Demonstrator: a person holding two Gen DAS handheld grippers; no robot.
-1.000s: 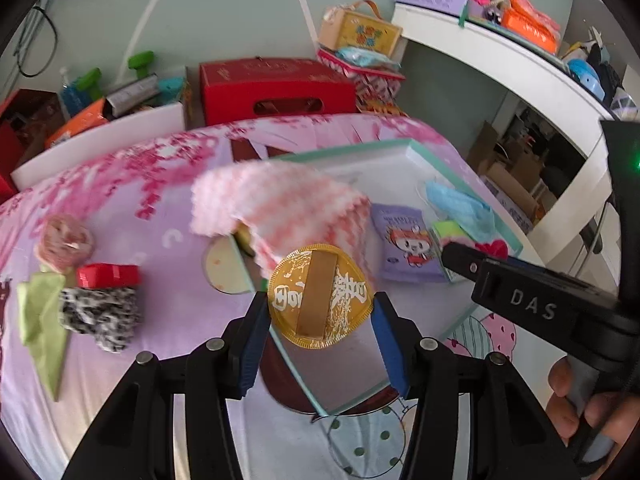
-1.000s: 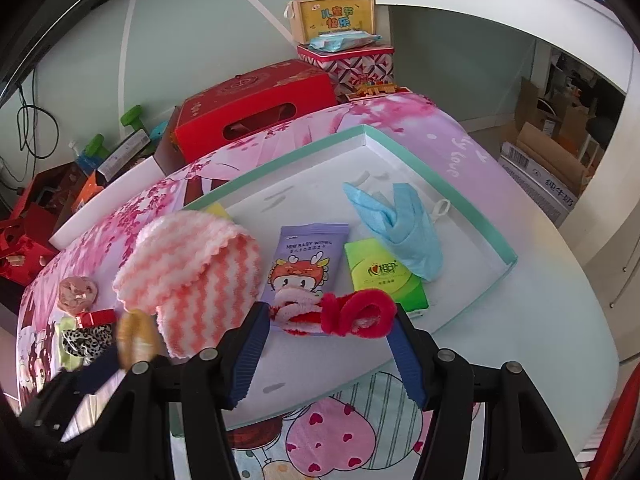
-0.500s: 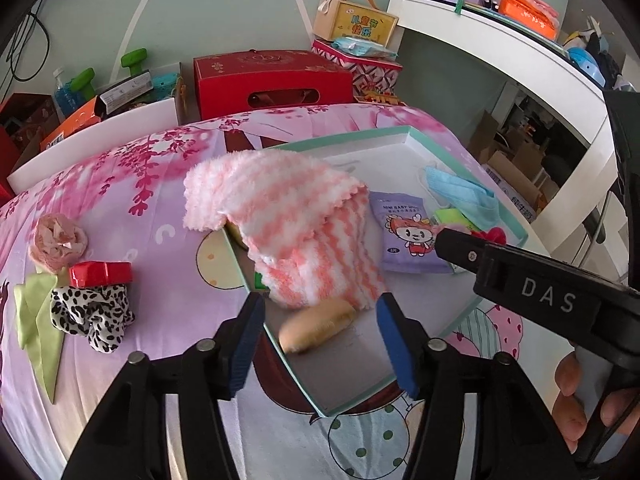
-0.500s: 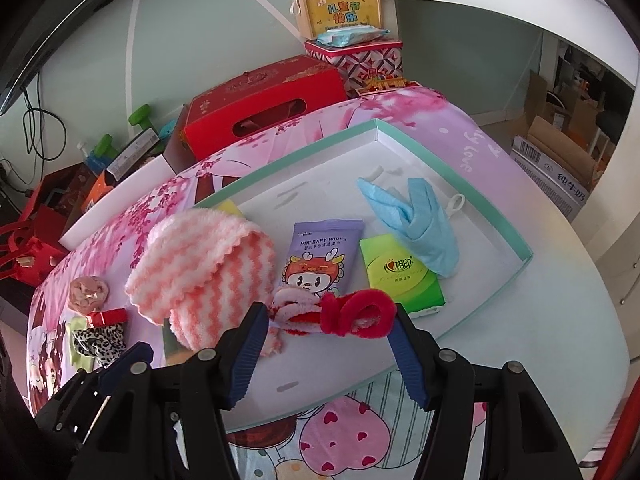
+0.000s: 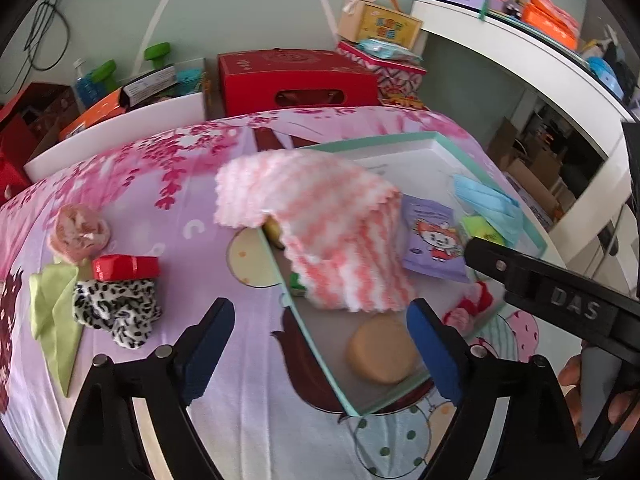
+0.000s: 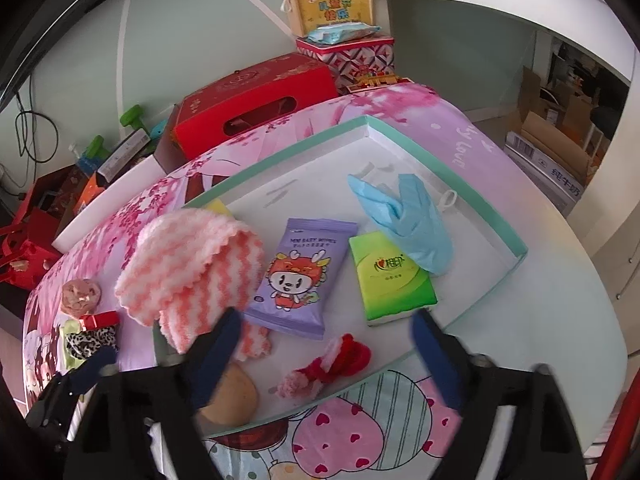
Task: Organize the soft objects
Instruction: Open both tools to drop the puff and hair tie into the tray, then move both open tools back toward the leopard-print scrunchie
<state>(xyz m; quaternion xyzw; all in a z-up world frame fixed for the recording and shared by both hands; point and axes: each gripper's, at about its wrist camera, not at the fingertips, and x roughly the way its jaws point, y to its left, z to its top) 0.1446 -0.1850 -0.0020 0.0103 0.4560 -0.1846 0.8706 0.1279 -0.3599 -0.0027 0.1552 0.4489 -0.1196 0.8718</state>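
A shallow tray with a teal rim lies on the pink cloth. In it lie a pink-and-white knitted cloth, a round tan puff, a red-and-pink scrunchie, a purple wipes pack, a green tissue pack and a blue mask. My left gripper is open and empty above the tray's near corner. My right gripper is open and empty just above the scrunchie.
Left of the tray on the cloth lie a leopard scrunchie, a red box, a green cloth and a pink rosette. A red carton and boxes stand behind. A white shelf is at right.
My left gripper opened and dropped the tan puff into the tray's near corner. My right gripper opened and let the red-and-pink scrunchie fall into the tray.
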